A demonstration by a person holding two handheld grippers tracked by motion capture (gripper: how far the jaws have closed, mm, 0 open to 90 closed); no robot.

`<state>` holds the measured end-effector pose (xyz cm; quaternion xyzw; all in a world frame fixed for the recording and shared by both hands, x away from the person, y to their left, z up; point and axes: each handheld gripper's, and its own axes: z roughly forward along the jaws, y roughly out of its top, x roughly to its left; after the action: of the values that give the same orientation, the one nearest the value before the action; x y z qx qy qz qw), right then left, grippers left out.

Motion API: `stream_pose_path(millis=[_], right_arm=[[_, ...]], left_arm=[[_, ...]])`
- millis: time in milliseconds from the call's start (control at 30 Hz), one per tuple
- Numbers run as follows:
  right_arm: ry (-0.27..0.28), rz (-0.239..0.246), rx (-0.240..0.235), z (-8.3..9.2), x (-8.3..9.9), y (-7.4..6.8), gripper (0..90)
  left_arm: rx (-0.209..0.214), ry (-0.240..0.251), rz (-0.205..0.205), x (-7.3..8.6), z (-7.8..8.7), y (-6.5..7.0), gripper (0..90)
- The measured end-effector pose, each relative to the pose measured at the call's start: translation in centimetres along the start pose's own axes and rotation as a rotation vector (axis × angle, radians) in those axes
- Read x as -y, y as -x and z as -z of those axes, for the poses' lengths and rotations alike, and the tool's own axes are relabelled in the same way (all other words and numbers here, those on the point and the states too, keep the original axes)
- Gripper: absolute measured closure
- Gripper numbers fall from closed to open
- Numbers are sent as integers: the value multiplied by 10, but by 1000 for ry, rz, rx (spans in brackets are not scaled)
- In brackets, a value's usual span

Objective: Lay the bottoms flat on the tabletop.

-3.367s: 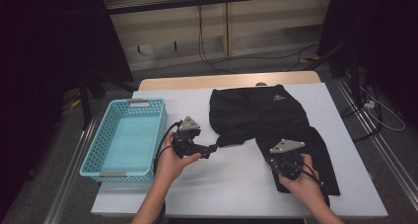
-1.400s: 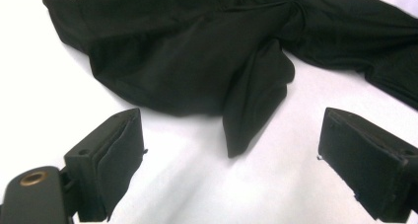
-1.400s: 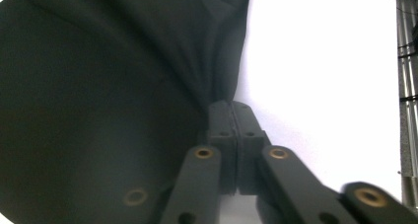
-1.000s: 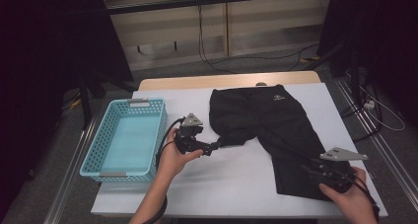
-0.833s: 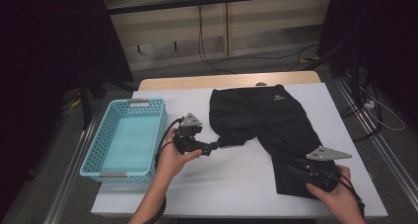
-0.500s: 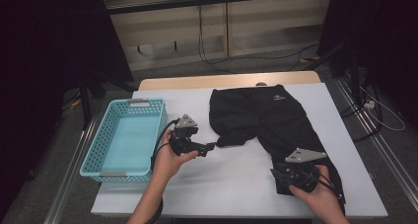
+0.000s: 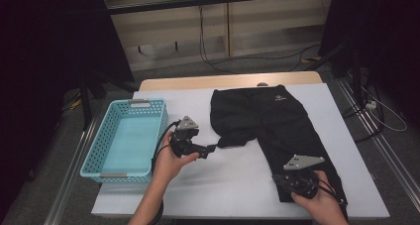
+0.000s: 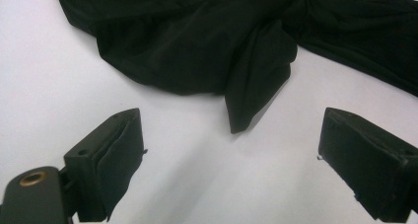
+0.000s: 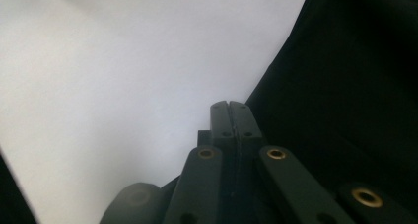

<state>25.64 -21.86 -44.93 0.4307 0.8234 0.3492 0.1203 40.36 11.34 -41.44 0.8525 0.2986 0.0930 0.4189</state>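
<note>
While the white table (image 7: 233, 185) carries everything in play, its far edge shows a bare wooden strip and its near edge is cut off at the bottom of the high view. The black trousers (image 7: 277, 121) lie flat on the right half of the table, waistband toward the far side; one leg runs down to the near right corner, the other is folded up short, its bunched end (image 8: 256, 86) pointing toward the left gripper. A small pale mark (image 7: 278, 99) sits near the waistband, too small to read as lettering or logo. The light-blue basket (image 7: 101, 155) stands at the left edge of the table, with pale tabs on its two end rims that bear no legible writing.

The left gripper (image 7: 210, 149) rests just short of the folded leg, jaws standing wide apart with bare tabletop between them and no cloth touched. The right gripper (image 7: 285, 181) sits at the inner edge of the long leg near its hem; its jaws have just been closing and now meet flat together, and whether any cloth is pinched there cannot be told, the tips being hidden against black fabric
</note>
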Motion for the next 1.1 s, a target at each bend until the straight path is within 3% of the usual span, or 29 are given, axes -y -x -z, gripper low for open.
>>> stream_pose_path(millis=[600, 700, 767, 900, 1100], right_arm=[[-26, 51, -81, 1, 1, -19, 899], [13, 41, -70, 5, -2, -14, 768], [54, 28, -29, 11, -3, -7, 660], [90, -39, 100, 24, 0, 19, 624], [81, -122, 311, 37, 15, 64, 592]], left_arm=[[3, 0, 2, 0, 0, 0, 99], [3, -1, 1, 0, 0, 0, 99], [4, -2, 1, 0, 1, 0, 99], [-1, 0, 4, 0, 1, 0, 99], [2, 3, 4, 0, 1, 0, 99]])
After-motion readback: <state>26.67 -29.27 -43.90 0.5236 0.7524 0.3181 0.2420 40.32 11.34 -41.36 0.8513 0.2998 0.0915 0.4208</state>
